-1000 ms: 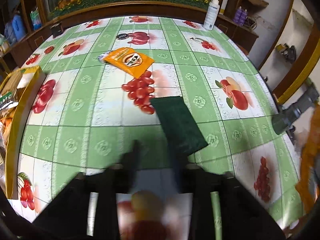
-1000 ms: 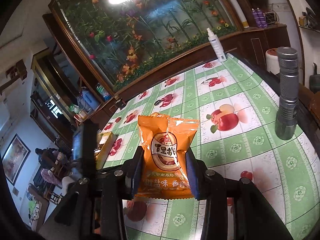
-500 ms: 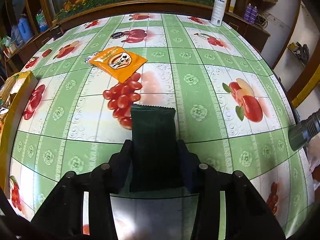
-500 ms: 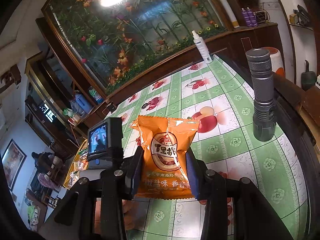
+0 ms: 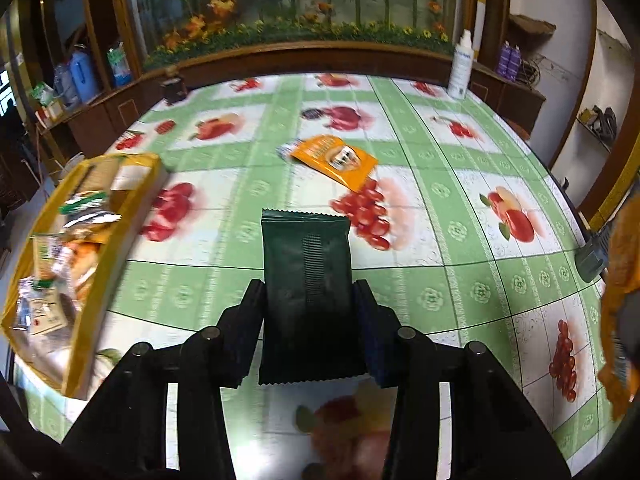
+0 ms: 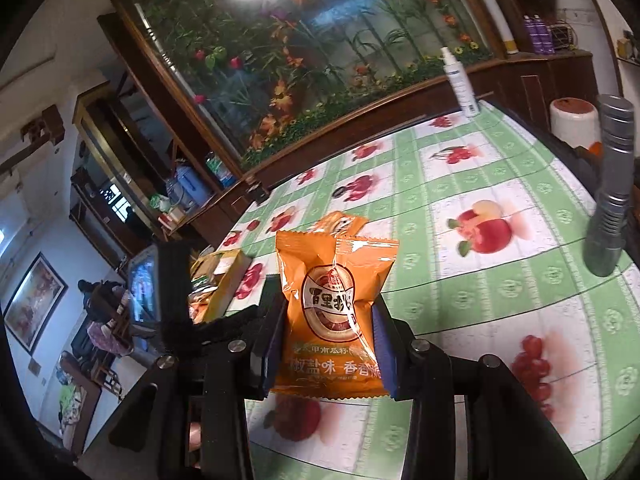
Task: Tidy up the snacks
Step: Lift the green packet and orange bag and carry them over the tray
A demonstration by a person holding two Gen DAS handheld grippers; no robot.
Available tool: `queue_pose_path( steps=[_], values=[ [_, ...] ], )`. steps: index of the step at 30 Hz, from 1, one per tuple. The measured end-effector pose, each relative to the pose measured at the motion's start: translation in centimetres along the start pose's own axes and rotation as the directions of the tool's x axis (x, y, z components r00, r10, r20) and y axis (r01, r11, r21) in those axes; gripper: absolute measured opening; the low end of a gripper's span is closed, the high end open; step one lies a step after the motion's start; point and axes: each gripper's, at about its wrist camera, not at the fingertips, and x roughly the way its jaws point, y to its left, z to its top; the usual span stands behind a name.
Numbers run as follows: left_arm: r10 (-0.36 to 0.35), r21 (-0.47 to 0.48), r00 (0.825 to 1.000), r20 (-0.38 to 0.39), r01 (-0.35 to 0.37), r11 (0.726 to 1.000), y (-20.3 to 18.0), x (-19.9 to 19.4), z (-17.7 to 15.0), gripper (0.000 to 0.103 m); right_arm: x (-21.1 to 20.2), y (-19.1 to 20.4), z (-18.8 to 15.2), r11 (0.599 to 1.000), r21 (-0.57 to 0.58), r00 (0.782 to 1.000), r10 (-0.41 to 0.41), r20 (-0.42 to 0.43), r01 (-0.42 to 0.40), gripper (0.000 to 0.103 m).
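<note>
In the left wrist view, the left tongs [image 5: 308,300] now clamp a dark green snack packet [image 5: 306,280] by its long sides and carry it clear of the tabletop [image 5: 440,280], where a second ago that packet lay loose on the cloth ahead of the fingers; I judge the pick-up done and the carry begun. At the tabletop's left edge stands a yellow box [image 5: 116,248], already filled with assorted wrapped snacks, and it looks like the place this packet belongs. Toward the far edge an orange snack packet [image 5: 334,160] lies flat, not yet collected, partly covering a smaller silvery wrapper. A white spray bottle [image 5: 460,66] stands at the far right corner. In the right wrist view, the right tongs [image 6: 330,340] are narrowed on an orange pumpkin-seed packet [image 6: 334,316], upright above the cloth, held as it was a second ago. The yellow box [image 6: 230,280] shows to their left, partly behind the left tool, and a grey flashlight [image 6: 610,200] stands at the right edge.
</note>
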Motion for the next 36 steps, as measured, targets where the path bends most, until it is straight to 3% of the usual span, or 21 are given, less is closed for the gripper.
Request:
queue_pose_path(
  steps=[6,21,36],
  values=[
    [0.044,-0.056,0.997,0.061,-0.041,0.998,4.9,-2.7,-0.3,0.042,2.3,4.0,-0.7,0.997,-0.044,0.998,0.056,-0.031,-0.057,0.041],
    [0.143,-0.205,0.987,0.070,-0.126,0.971,15.9,-4.5,-1.8,0.042,9.3,13.9,-2.9,0.972,-0.131,0.973,0.176,-0.148,-0.196,0.040],
    [0.203,-0.304,0.977,0.068,-0.174,0.937,22.5,-4.8,-1.7,0.042,13.9,21.1,-1.9,0.940,-0.203,0.953,0.236,-0.193,-0.274,0.040]
  ],
)
